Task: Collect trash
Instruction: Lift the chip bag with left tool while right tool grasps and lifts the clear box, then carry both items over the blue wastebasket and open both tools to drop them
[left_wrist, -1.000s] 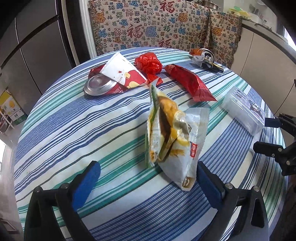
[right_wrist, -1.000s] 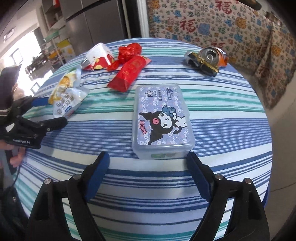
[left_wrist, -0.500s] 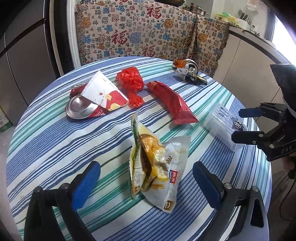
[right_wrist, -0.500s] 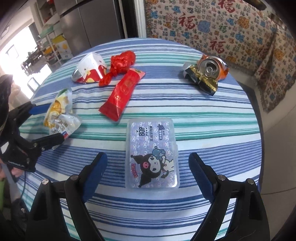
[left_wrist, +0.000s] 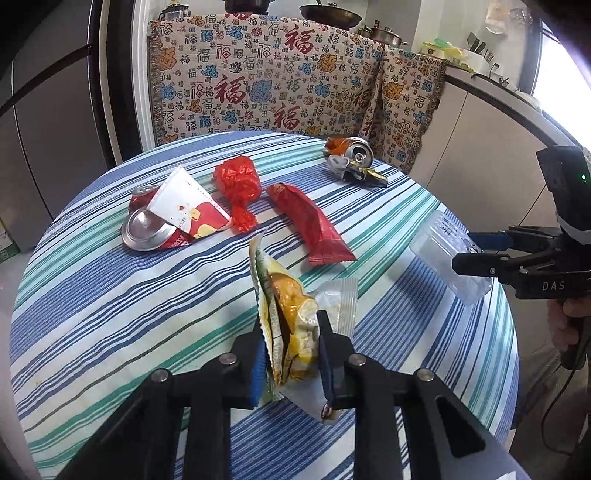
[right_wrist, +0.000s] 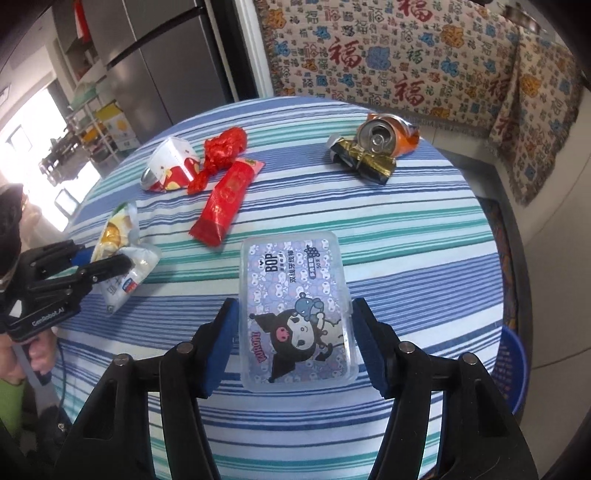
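Striped blue, teal and white cloth covers the round table (left_wrist: 110, 295), which carries all the trash. Behind it hangs a patterned cloth (left_wrist: 258, 85) with red characters. Nearest the right gripper (right_wrist: 293, 347) lies a clear plastic box (right_wrist: 295, 310) with a cartoon lid; the jaws are closing around its long sides, blue pads at or almost on its walls, though whether they press cannot be told. The left gripper (left_wrist: 291, 356) is closing too, and its pads already pinch a yellow and white snack bag (left_wrist: 291, 321), which stands crumpled between them above the cloth. Further back, a long red wrapper (left_wrist: 310, 225) lies near the middle of the table. Left of it sits a flattened red can (left_wrist: 151, 229) with a white and red paper carton (left_wrist: 188, 210) resting on top, and a crumpled red foil (left_wrist: 238, 184) just beside them. At the far edge, a crushed orange can (right_wrist: 388, 134) touches a black and gold wrapper (right_wrist: 365, 162).
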